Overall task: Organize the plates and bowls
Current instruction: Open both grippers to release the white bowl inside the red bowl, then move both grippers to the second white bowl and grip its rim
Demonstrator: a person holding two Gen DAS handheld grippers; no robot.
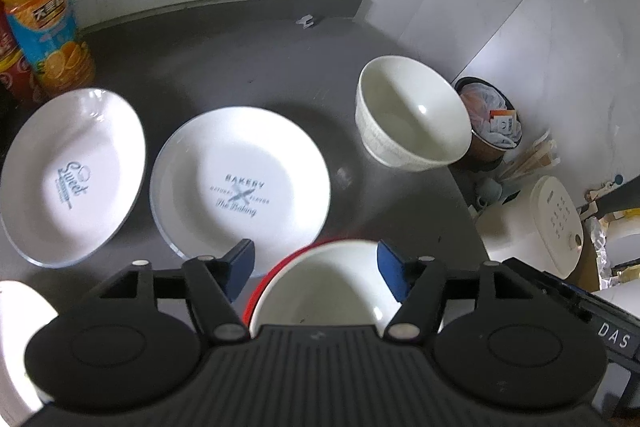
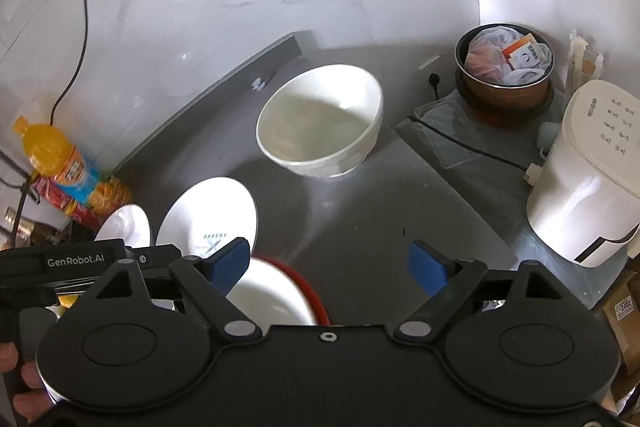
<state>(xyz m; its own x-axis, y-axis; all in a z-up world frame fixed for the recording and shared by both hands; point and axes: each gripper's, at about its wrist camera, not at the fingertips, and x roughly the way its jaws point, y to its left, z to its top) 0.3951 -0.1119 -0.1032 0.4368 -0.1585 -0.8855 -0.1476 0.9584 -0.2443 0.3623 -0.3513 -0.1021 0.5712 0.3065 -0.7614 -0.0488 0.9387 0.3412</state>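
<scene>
Two white plates lie on the grey counter: a "Sweet" plate (image 1: 72, 175) at the left and a "Bakery" plate (image 1: 240, 183) (image 2: 212, 215) in the middle. A white bowl (image 1: 412, 115) (image 2: 320, 119) stands near the counter's right edge. A red-rimmed white bowl (image 1: 320, 287) (image 2: 276, 295) sits nearest me. My left gripper (image 1: 316, 267) hovers open over it, blue pads on either side and apart from the rim. My right gripper (image 2: 332, 263) is open and holds nothing, with the red bowl below its left finger.
An orange juice bottle (image 1: 44, 7) (image 2: 64, 163) and a red package stand at the back left. A white appliance (image 2: 592, 179) and a full waste bin (image 2: 506, 67) are beyond the counter's right edge. A hand (image 2: 24, 383) holds the left gripper's handle.
</scene>
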